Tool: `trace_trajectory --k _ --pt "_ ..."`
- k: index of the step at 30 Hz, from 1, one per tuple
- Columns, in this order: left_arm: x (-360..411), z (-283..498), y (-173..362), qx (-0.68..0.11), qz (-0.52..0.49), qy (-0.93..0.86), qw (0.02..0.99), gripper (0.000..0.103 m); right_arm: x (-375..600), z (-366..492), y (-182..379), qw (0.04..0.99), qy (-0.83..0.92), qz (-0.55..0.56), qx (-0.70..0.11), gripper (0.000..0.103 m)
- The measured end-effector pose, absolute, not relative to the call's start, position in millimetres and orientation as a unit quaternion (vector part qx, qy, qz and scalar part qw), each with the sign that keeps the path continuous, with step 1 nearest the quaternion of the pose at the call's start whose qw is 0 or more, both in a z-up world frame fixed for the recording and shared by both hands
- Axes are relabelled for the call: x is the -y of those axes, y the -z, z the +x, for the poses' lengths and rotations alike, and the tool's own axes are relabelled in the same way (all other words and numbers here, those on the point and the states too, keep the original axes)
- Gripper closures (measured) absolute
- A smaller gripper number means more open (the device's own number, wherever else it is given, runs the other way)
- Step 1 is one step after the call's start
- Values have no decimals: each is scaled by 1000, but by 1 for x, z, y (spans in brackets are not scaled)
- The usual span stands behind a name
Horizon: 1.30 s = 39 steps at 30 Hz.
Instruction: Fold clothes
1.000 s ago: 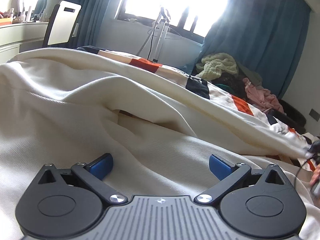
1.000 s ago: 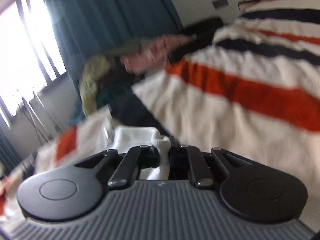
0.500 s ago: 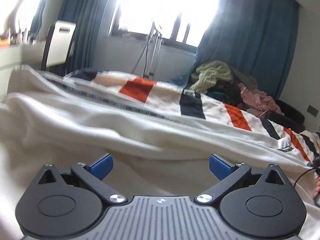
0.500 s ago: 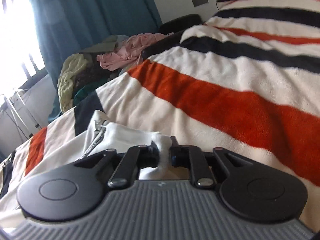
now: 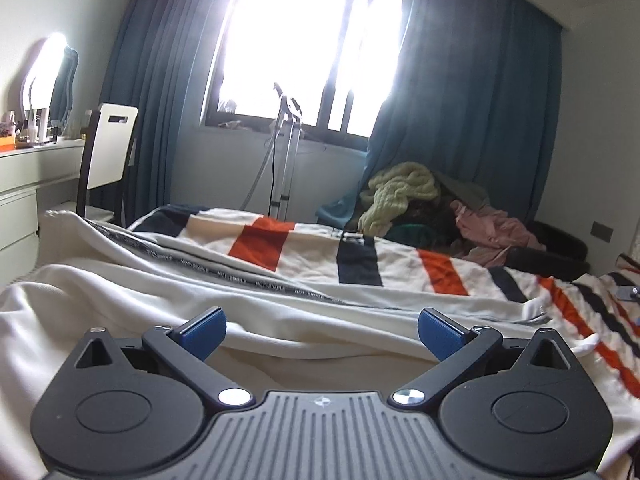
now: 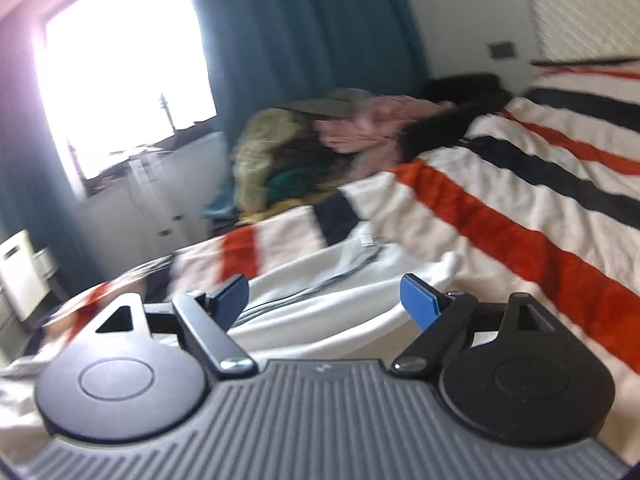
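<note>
A cream garment point(image 5: 168, 304) with a dark printed side band lies spread in folds across the striped bed cover point(image 5: 360, 256). My left gripper point(image 5: 318, 332) is open and empty, low over the garment's near folds. My right gripper point(image 6: 324, 296) is open and empty just above the garment's end point(image 6: 332, 280), which rests on the striped cover point(image 6: 520, 216). The right wrist view is blurred by motion.
A heap of clothes point(image 5: 424, 200) lies at the far side of the bed below the blue curtain point(image 5: 472, 112). A stand point(image 5: 286, 152) is by the window. A white chair point(image 5: 108, 152) and dresser point(image 5: 24, 184) are on the left.
My right gripper was shut on the garment's end and has opened and let it go; it has drawn back. The left view has risen and the garment has settled flatter.
</note>
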<state>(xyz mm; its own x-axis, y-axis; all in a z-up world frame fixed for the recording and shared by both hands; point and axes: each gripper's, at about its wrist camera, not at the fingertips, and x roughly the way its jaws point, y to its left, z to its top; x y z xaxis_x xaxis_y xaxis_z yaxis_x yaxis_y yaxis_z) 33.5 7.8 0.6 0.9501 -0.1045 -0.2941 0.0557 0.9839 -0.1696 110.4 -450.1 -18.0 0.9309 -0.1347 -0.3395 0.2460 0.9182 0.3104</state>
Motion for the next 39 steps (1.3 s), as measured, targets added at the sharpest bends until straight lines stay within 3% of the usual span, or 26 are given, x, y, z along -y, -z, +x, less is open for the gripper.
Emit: trace_trajectory --k 7,21,27,35,39 --pt "-22 -20 -23 -130 -74 38 988 0 395 34 1 975 62 149 -150 19" --pt "-73 -22 -20 -220 -91 -19 971 0 409 19 19 955 135 179 -195 19" --pt "-115 11 -28 -271 -106 -63 955 0 435 17 31 935 151 248 -205 19" --pt "-177 42 -38 -247 -104 -166 949 0 508 4 50 875 145 418 -197 19" --pt "-203 47 -20 -254 -148 -185 938 0 548 7 63 856 180 429 -224 19"
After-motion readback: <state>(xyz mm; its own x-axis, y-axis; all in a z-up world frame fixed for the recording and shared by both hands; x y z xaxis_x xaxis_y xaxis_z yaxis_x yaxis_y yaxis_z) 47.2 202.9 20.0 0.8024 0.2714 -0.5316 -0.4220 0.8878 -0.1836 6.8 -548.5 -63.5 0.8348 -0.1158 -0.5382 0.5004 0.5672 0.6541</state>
